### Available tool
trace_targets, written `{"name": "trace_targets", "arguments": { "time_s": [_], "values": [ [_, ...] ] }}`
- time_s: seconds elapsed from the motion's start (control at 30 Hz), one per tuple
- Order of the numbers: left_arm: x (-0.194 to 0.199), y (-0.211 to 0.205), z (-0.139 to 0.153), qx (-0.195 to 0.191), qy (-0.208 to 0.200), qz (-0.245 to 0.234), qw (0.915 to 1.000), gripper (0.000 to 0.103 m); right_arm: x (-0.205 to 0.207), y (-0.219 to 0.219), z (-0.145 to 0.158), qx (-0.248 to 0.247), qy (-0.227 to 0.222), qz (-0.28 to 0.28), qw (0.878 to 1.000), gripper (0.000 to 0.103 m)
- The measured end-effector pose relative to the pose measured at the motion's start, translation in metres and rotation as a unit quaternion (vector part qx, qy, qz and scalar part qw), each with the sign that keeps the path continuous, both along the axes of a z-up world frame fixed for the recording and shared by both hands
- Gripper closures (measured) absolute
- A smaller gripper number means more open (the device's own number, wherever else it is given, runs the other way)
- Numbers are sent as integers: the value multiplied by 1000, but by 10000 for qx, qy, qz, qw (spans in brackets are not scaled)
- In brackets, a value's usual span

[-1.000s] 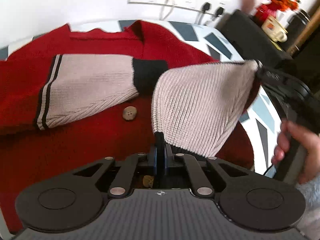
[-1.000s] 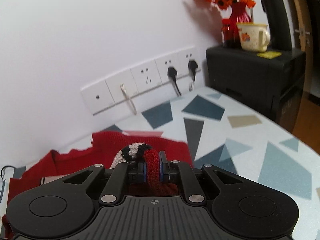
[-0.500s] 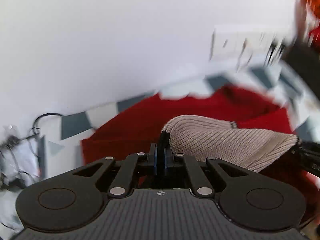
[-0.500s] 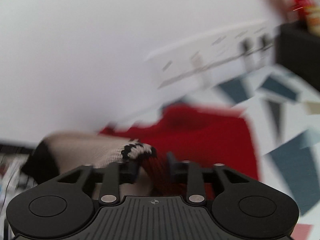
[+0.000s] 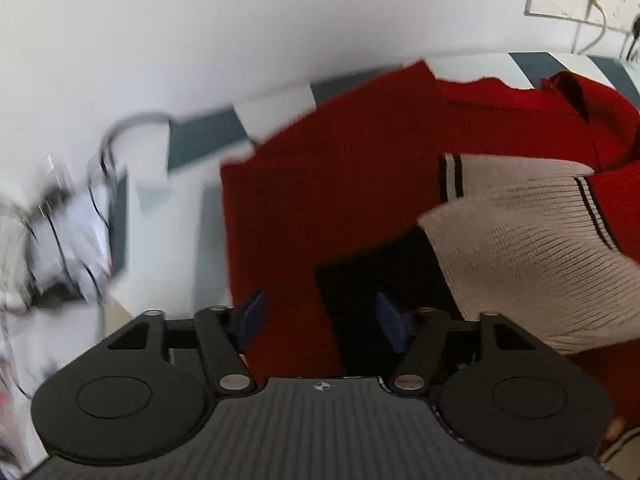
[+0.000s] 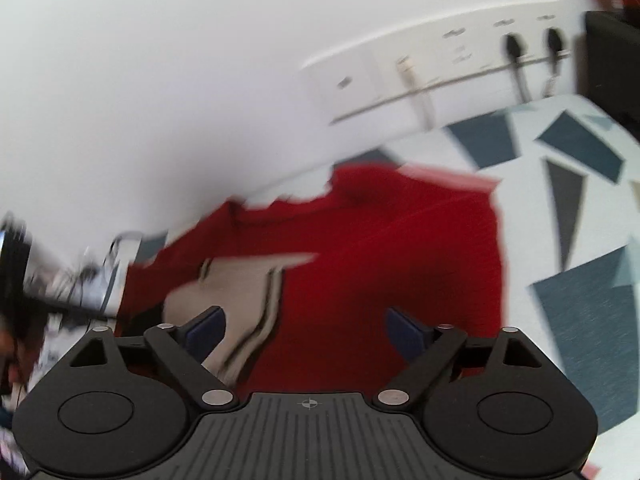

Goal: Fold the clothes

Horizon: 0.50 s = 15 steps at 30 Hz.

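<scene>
Both grippers point down at the red sweater (image 6: 400,248) on the table (image 6: 592,304) (views blurred). The left gripper (image 5: 318,316) and right gripper (image 6: 306,328) are opening, nothing pinched. The sweater's right edge leaves bare table beside it.

A plain white wall (image 6: 200,80) rises behind the desk (image 6: 592,184), whose pale top bears grey-blue angular patches. A row of white sockets (image 6: 440,60) lines the wall, two with black plugs (image 6: 514,46).

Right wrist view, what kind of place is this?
Probably a home room: a red sweater lies on a patterned table against a white wall with a row of sockets.
</scene>
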State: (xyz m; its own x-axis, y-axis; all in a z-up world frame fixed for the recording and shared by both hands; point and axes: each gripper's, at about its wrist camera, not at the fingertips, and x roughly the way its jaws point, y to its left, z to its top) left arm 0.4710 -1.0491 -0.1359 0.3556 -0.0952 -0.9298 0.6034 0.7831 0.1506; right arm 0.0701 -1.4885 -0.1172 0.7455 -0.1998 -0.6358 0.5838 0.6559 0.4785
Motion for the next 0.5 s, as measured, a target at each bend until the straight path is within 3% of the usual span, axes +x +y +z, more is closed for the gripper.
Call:
{"name": "trace_targets", "arguments": {
  "time_s": [0.07, 0.1, 0.13, 0.17, 0.27, 0.3, 0.33, 0.37, 0.4, 0.5],
  "values": [
    [-1, 3, -7, -153, 127, 331, 9993, 40, -7, -24, -9, 66, 127, -487, 9987, 17],
    [-1, 5, -10, -230, 191, 496, 9983, 50, -10, -37, -16, 114, 267, -786, 9965, 17],
    [-2, 5, -12, -275, 142, 690, 9971, 86, -11, -50, -25, 134, 411, -1031, 9937, 18],
    [-4, 5, -12, -315, 75, 889, 9955, 95, -10, -58, -33, 119, 494, -1146, 9921, 19],
    [-10, 0, -8, -241, -258, 983, 9945, 99, -2, -77, -55, 130, 762, -1249, 9892, 26],
    [-13, 0, -5, -231, -416, 954, 9943, 100, 1, -79, -58, 157, 788, -1215, 9893, 39],
    [-15, 0, -2, -221, -573, 924, 9938, 101, 1, -79, -58, 187, 697, -1224, 9899, 62],
    [-17, -1, 2, -211, -730, 894, 9931, 101, 1, -80, -58, 218, 605, -1233, 9903, 70],
    [-18, 0, 4, -203, -853, 900, 9921, 101, 0, -80, -56, 214, 482, -1291, 9902, 84],
    [-9, 9, 5, -246, -1026, 1076, 9886, 101, -13, -76, -35, -238, -38, -1855, 9823, 94]
  ]
}}
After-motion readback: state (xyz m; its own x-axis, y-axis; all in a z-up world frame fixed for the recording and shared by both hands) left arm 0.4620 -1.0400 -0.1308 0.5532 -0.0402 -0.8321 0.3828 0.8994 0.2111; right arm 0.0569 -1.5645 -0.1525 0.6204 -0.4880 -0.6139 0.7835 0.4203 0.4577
